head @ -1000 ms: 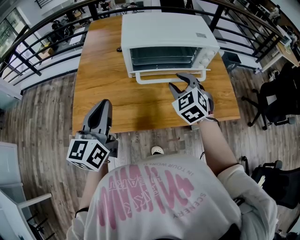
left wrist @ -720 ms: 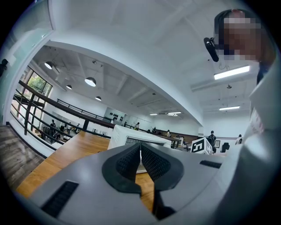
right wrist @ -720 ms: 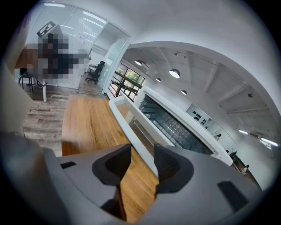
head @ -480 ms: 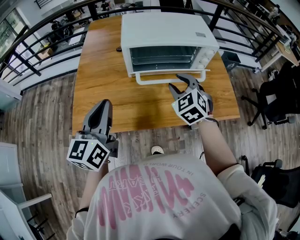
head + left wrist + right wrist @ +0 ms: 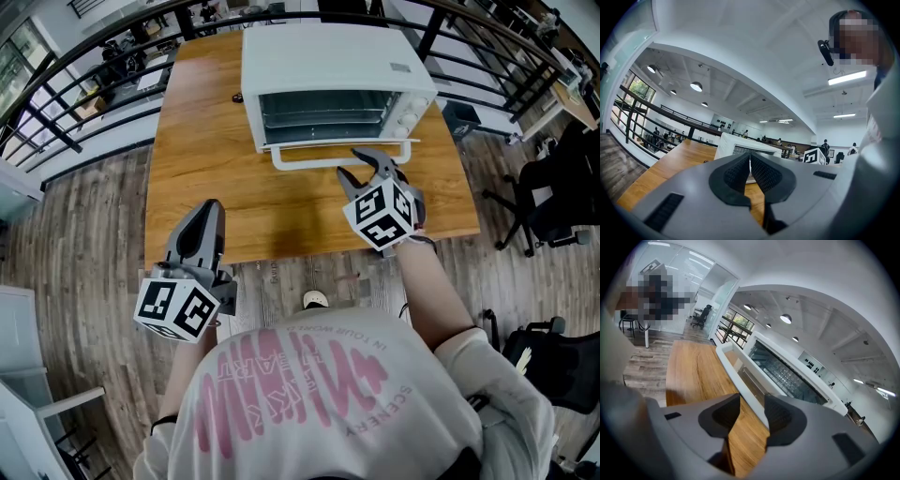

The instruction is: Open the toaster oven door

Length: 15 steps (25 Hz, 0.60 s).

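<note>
Nearest, a white shirt with pink lettering [image 5: 300,394] is seen, worn by the person. The left gripper [image 5: 207,211] is held at the near edge of the brown wooden table [image 5: 202,141]; its jaws are pressed together with nothing between them. Further on, the right gripper [image 5: 362,163] is held above the tabletop, jaws parted and empty, just short of the white bar handle [image 5: 309,156]. Beyond, the white boxy toaster oven [image 5: 328,61] is stood at the table's far end, its door lowered and its wire racks exposed.
</note>
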Each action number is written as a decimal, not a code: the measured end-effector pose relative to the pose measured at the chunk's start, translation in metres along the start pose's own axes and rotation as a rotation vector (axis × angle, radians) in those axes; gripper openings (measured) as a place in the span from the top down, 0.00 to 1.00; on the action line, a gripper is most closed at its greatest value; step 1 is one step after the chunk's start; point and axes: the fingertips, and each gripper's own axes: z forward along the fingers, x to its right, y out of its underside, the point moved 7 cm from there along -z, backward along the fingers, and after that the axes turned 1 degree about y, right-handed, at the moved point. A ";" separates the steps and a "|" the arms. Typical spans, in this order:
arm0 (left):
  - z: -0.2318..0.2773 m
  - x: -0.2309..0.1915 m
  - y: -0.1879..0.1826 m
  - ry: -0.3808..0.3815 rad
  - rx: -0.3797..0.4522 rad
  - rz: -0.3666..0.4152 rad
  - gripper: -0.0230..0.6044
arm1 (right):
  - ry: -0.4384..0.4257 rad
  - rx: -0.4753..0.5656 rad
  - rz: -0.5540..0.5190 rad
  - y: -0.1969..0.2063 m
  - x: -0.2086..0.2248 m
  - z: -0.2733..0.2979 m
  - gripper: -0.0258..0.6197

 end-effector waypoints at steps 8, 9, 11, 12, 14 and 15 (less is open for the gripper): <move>-0.001 0.000 0.001 0.001 -0.004 0.001 0.92 | 0.008 -0.001 -0.001 0.003 -0.004 0.000 0.70; -0.001 0.000 0.002 0.001 -0.004 0.001 0.92 | 0.008 -0.002 -0.001 0.004 -0.005 0.000 0.70; -0.002 0.000 0.002 -0.004 -0.007 -0.001 0.92 | 0.006 -0.002 0.001 0.005 -0.006 0.000 0.70; -0.003 -0.001 0.001 -0.006 -0.008 -0.002 0.92 | 0.006 -0.002 0.001 0.005 -0.006 -0.001 0.70; -0.003 -0.001 0.000 -0.005 -0.005 0.000 0.92 | 0.008 -0.002 0.002 0.005 -0.006 -0.001 0.70; -0.003 -0.001 0.000 -0.002 -0.002 0.000 0.92 | 0.008 -0.002 0.003 0.005 -0.006 -0.001 0.70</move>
